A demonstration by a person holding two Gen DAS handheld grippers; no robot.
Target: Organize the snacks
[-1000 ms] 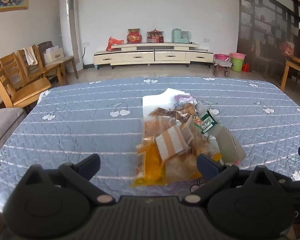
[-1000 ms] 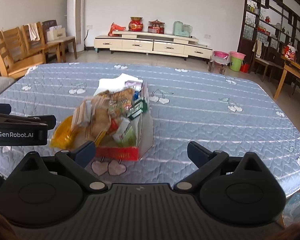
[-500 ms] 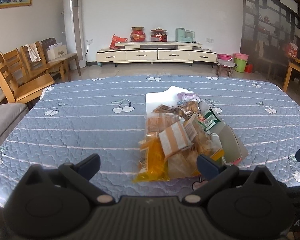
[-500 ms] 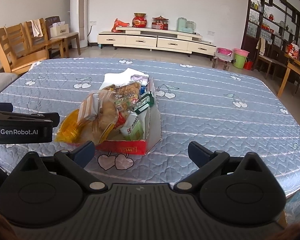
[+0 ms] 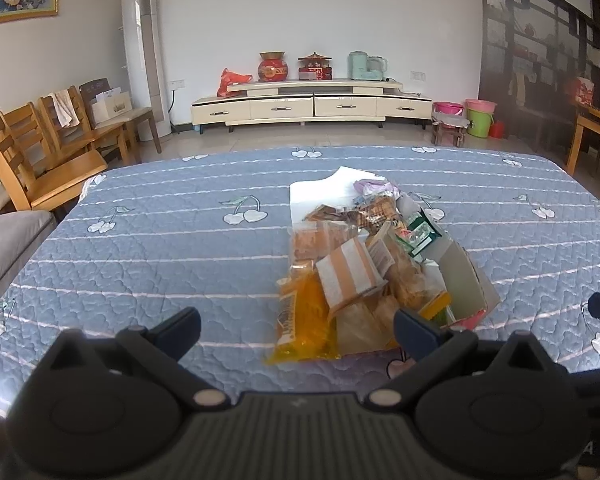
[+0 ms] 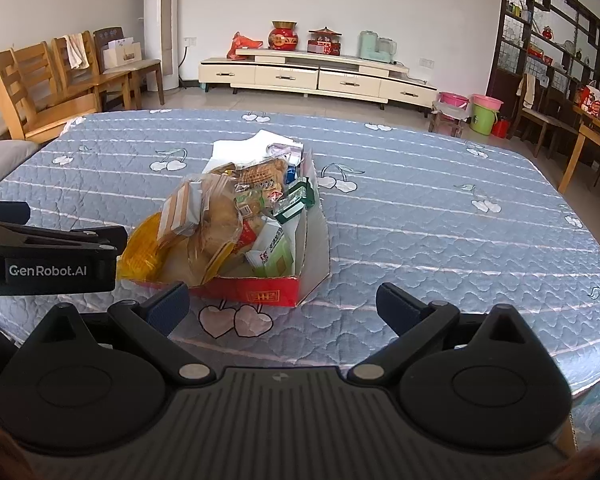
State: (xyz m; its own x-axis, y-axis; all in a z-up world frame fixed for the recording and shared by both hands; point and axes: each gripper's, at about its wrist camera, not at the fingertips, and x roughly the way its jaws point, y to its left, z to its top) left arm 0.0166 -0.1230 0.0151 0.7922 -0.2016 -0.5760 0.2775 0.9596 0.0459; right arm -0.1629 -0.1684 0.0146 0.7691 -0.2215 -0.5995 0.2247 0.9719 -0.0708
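A shallow red cardboard box [image 6: 260, 290] with white inner walls [image 5: 466, 276] sits on the blue quilted table, heaped with snack packets. A yellow packet [image 5: 304, 316] [image 6: 144, 250] spills over its left edge, beside a brown-and-white striped packet [image 5: 350, 274] [image 6: 180, 212]. Green packets [image 6: 296, 198] [image 5: 420, 234] lie toward the right wall. My left gripper [image 5: 296, 330] hovers open just in front of the pile, holding nothing. My right gripper [image 6: 282, 306] is open too, near the box's front wall, empty. The left gripper's side shows at the left of the right wrist view [image 6: 48, 258].
The table [image 5: 160, 248] has a cherry-patterned blue cover and free room left and right of the box. White paper [image 5: 320, 192] lies behind the box. Wooden chairs [image 5: 48, 160] stand at the left, a cream TV cabinet [image 5: 312, 106] at the far wall.
Both grippers have drawn back and risen a little, so the box sits farther ahead in both views. Both stay open. The snacks have not moved.
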